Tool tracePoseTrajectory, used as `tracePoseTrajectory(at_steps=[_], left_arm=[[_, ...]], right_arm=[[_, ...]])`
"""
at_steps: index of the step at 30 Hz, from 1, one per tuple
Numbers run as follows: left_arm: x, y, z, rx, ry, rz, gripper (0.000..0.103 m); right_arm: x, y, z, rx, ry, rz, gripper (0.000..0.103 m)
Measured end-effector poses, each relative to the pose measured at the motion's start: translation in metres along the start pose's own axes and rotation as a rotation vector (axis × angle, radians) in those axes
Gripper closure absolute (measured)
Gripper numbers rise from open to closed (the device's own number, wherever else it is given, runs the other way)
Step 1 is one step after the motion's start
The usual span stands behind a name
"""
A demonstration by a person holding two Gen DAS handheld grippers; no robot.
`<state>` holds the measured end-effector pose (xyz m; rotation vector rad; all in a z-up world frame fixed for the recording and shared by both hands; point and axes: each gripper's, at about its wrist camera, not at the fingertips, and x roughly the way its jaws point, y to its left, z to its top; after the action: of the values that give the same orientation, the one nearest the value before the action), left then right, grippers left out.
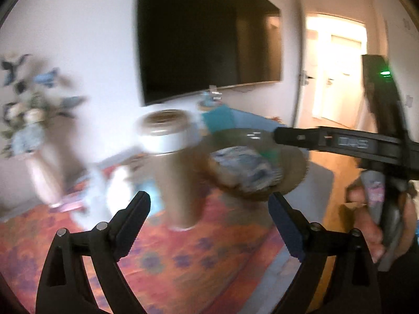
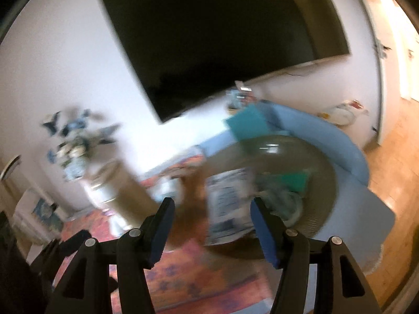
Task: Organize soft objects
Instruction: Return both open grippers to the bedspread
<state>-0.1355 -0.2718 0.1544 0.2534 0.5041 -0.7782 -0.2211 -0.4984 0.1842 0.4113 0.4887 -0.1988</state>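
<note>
Nearest the lens in the left wrist view, the left gripper (image 1: pixel 209 201) stands with its jaws wide apart and nothing between them, poised above the orange patterned rug (image 1: pixel 183 261). Just past its left finger rises a tall beige cylinder with a white rim (image 1: pixel 170 157), blurred by motion, so what it is cannot be told. To the right of that sits a round woven basket (image 1: pixel 293 172) holding a blue-and-white soft bundle (image 1: pixel 246 170) with something green behind it. Farthest right, the right gripper (image 1: pixel 275 134) reaches in from the side over the basket's far rim; from here its jaws cannot be read.

The right wrist view settles it: the right gripper (image 2: pixel 212 214) is spread open and empty, aimed at the same basket (image 2: pixel 324 204), with a white-and-blue printed soft thing (image 2: pixel 227 204) lying just ahead between its fingers and a green piece (image 2: pixel 293 180) further in.

Both views are smeared, which suggests the step is an approach rather than a grasp. The soft things appear already gathered in the basket. The next move likely calls for slowing, lowering the right gripper over the printed bundle, and pinching a fold without dragging the basket.
</note>
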Motion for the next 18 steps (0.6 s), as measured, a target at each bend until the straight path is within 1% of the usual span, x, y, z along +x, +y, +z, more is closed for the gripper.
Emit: tracePoseTrajectory(at_steps=[3, 5, 6, 7, 8, 9, 11, 12, 14, 16, 17, 18], left_arm=[[-0.017, 0.033, -0.011, -0.015, -0.01, 0.115, 0.011], [-0.022, 0.064, -0.023, -0.045, 0.0, 0.206, 0.005], [-0.019, 0.077, -0.028, -0.062, 0.006, 0.236, 0.003], [-0.017, 0.094, -0.036, -0.087, 0.013, 0.275, 0.003], [-0.014, 0.108, -0.044, -0.104, 0.02, 0.303, 0.003], [-0.009, 0.125, -0.052, -0.124, 0.034, 0.337, 0.003], [0.0, 0.156, -0.071, -0.165, 0.074, 0.399, 0.003], [0.003, 0.172, -0.08, -0.192, 0.093, 0.421, 0.003], [0.013, 0.205, -0.099, -0.26, 0.117, 0.439, 0.003], [0.016, 0.227, -0.113, -0.325, 0.129, 0.439, 0.003], [0.016, 0.238, -0.121, -0.37, 0.126, 0.433, 0.003], [0.016, 0.243, -0.127, -0.393, 0.119, 0.428, 0.003]], right_arm=[[-0.005, 0.044, -0.008, -0.079, -0.021, 0.073, 0.045], [-0.003, 0.077, -0.015, -0.148, -0.022, 0.12, 0.043], [0.001, 0.096, -0.02, -0.182, -0.014, 0.139, 0.036], [0.007, 0.113, -0.026, -0.213, -0.001, 0.154, 0.026], [0.015, 0.13, -0.033, -0.244, 0.016, 0.165, 0.022], [0.025, 0.148, -0.043, -0.279, 0.035, 0.173, 0.021], [0.051, 0.178, -0.061, -0.342, 0.082, 0.18, 0.021], [0.066, 0.192, -0.071, -0.366, 0.114, 0.182, 0.021], [0.1, 0.215, -0.09, -0.393, 0.178, 0.187, 0.021], [0.13, 0.229, -0.104, -0.413, 0.221, 0.175, 0.021], [0.144, 0.234, -0.109, -0.423, 0.237, 0.162, 0.021], [0.16, 0.238, -0.114, -0.43, 0.255, 0.149, 0.021]])
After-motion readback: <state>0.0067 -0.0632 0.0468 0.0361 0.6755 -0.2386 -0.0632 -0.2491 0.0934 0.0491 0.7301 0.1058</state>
